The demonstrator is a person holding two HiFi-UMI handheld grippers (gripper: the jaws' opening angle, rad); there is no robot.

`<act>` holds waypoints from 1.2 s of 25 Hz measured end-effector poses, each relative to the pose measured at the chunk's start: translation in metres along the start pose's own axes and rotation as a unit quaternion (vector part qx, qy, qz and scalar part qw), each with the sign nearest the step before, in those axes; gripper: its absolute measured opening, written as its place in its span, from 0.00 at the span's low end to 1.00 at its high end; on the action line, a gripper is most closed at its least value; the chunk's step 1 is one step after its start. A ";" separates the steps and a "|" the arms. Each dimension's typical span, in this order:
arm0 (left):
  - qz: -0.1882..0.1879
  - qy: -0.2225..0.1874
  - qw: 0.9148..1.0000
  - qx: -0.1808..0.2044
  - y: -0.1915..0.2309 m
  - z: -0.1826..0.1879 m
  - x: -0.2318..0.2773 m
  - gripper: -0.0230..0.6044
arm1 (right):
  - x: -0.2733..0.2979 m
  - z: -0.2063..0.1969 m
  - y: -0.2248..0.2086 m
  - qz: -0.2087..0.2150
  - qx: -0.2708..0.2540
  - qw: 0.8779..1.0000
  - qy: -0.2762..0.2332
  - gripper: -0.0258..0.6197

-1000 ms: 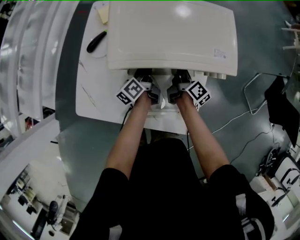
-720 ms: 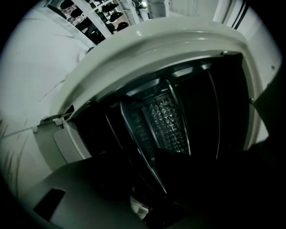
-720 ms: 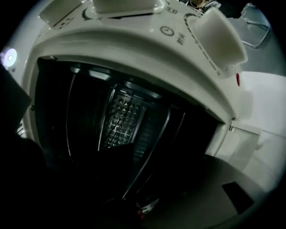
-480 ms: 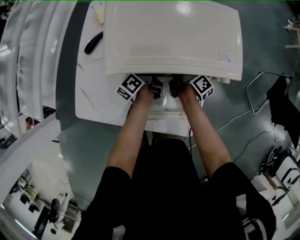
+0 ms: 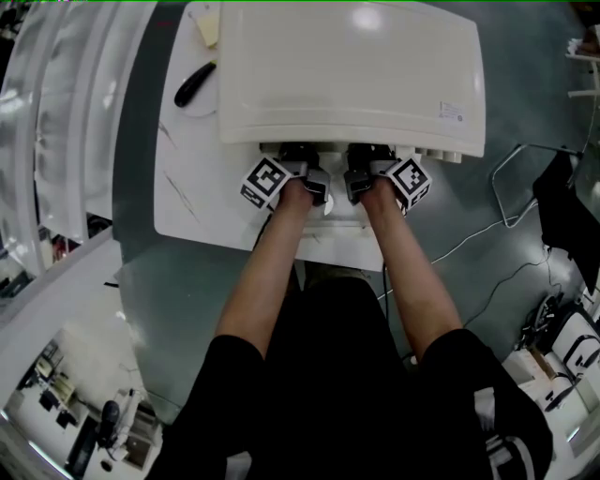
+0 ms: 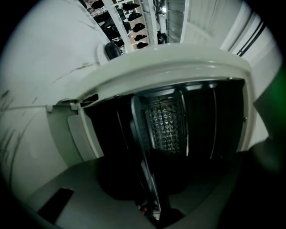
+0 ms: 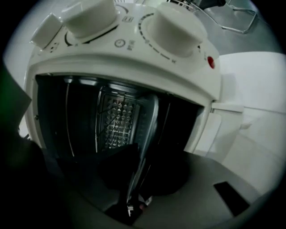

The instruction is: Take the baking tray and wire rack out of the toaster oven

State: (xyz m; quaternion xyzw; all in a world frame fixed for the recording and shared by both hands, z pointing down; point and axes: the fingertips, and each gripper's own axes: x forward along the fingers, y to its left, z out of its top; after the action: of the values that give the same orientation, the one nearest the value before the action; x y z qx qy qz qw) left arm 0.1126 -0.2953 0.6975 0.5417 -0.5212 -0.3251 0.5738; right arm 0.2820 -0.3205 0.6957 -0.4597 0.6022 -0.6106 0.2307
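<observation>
The cream toaster oven (image 5: 347,75) stands on a white table, seen from above. Both grippers reach into its front opening: my left gripper (image 5: 305,173) and my right gripper (image 5: 361,173), side by side, fingertips hidden under the oven's top. In the left gripper view the grey rim of the baking tray (image 6: 142,134) runs down between the dark jaws of my left gripper (image 6: 148,176). The right gripper view shows the same tray (image 7: 149,120) edge-on between the jaws of my right gripper (image 7: 138,172). Both pairs of jaws have just been closing, and now pinch the rim. Thin rack wires (image 7: 96,120) show inside.
A black-handled tool (image 5: 192,82) and a yellow note (image 5: 206,28) lie on the white table (image 5: 187,197) left of the oven. Two cream knobs (image 7: 174,27) and a red lamp (image 7: 210,62) sit on the oven's control panel. Cables trail over the grey floor (image 5: 497,234).
Both hands stay at the oven's mouth, first pushing in a little, then easing slightly back. The two marker cubes have rolled a little.
</observation>
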 end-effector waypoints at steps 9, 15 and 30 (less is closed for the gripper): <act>0.020 0.012 0.999 -0.023 0.012 -0.026 -0.051 0.19 | -0.051 -0.020 -0.018 -0.016 0.034 0.999 -0.004 0.18; 0.010 0.020 0.999 -0.031 0.011 -0.038 -0.088 0.19 | -0.089 -0.037 -0.018 -0.024 0.039 0.999 -0.003 0.18; -0.020 0.075 0.996 -0.038 0.000 -0.059 -0.189 0.19 | -0.192 -0.092 0.001 -0.024 0.044 0.998 -0.024 0.18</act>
State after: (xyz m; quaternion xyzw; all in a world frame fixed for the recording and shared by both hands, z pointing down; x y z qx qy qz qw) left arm 0.1226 -0.1011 0.6583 0.5528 -0.4529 -0.3141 0.6250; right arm 0.2953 -0.1122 0.6538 -0.4782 0.5574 -0.6309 0.2503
